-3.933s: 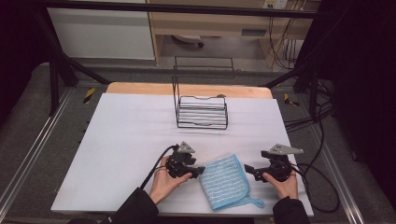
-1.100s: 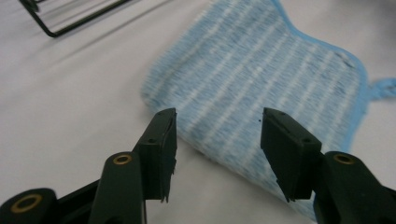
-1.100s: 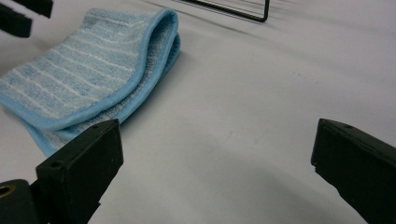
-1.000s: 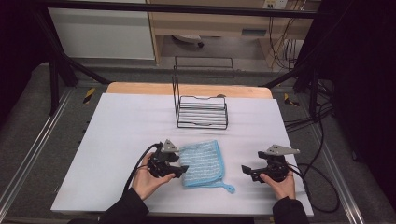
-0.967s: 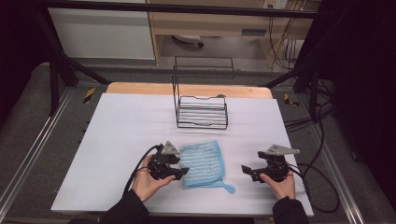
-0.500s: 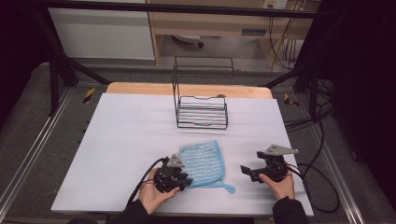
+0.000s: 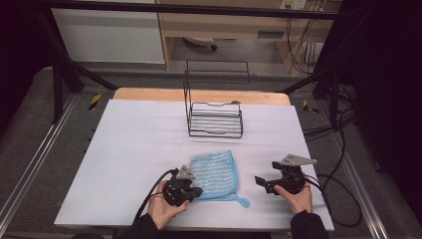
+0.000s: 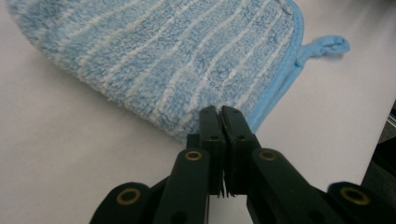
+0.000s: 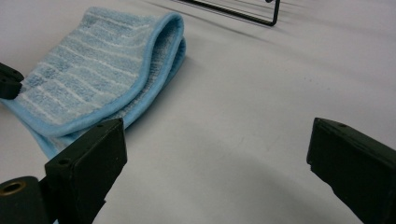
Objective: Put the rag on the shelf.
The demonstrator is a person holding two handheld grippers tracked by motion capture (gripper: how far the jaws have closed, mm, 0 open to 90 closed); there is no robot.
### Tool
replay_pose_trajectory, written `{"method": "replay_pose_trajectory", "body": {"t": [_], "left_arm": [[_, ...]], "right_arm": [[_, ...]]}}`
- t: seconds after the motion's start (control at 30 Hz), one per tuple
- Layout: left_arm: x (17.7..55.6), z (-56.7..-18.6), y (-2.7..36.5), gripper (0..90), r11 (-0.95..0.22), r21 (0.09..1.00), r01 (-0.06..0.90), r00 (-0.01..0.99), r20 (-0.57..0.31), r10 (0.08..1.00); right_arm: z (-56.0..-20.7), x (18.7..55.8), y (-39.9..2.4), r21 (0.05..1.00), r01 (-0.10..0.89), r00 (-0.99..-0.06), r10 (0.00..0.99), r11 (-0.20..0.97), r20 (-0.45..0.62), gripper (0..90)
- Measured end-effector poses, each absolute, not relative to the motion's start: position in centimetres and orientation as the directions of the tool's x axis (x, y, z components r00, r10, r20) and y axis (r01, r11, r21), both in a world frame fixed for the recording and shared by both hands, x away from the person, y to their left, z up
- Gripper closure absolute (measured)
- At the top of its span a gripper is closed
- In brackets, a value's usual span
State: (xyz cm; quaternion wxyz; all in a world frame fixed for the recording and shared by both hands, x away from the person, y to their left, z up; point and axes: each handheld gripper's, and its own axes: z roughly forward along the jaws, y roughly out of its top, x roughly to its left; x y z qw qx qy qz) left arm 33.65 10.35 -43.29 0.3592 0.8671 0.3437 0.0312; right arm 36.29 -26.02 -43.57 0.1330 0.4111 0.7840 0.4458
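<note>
Left gripper view showed the left gripper (image 8: 223, 116) with its jaws pressed together at the near edge of the blue striped cloth (image 8: 177, 60); the tips sat right at the hemmed corner, and whether any fabric was pinched between them could not be told. Those jaws had just been closing: a second earlier in the high view the same gripper stood wider at the cloth's left edge, and it had since slid a little toward the cloth's near left corner. The cloth itself lay folded in the same spot on the white table (image 7: 129, 149) as a second before, though nearly four seconds earlier it had lain farther right, between the two grippers. Its hanging loop (image 8: 327, 45) trailed flat on the table beyond the bound edge.

The right gripper (image 9: 217, 154) had its jaws spread wide over bare tabletop, well apart from the cloth, whose folded edge lay off to the left of them; that hand had kept its place.

Farther back, the black wire rack (image 7: 215, 117) stood upright on the table with nothing in it.
</note>
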Motion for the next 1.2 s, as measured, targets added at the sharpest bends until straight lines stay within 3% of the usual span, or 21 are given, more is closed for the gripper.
{"method": "replay_pose_trajectory", "body": {"t": [0.4,0.53,0.93,1.0,1.2], "left_arm": [[33.8,-43.4,13.1,86.9,-0.507,0.637,0.58,0.76,-0.2,0.618],[33.8,-43.2,13.3,82.1,-0.502,0.648,0.573,0.762,-0.195,0.618],[35.1,-41.9,14.7,43.3,-0.466,0.705,0.534,0.754,-0.148,0.64],[35.6,-41.7,14.9,33.5,-0.457,0.718,0.525,0.759,-0.153,0.633],[37.1,-40.9,15.1,21.3,-0.449,0.725,0.522,0.754,-0.146,0.64]], "right_arm": [[-43.6,36.3,-25.8,0.806,0.532,-0.624,0.763,0.258,0.168,5.3],[-43.6,36.2,-25.8,0.807,0.534,-0.622,0.764,0.251,0.174,4.9],[-43.6,36.3,-25.6,0.805,0.542,-0.624,0.757,0.24,0.195,3.1],[-43.6,36.3,-25.6,0.804,0.545,-0.623,0.757,0.238,0.198,2.7],[-43.6,36.3,-25.6,0.803,0.55,-0.616,0.76,0.23,0.205,2.1]]}}
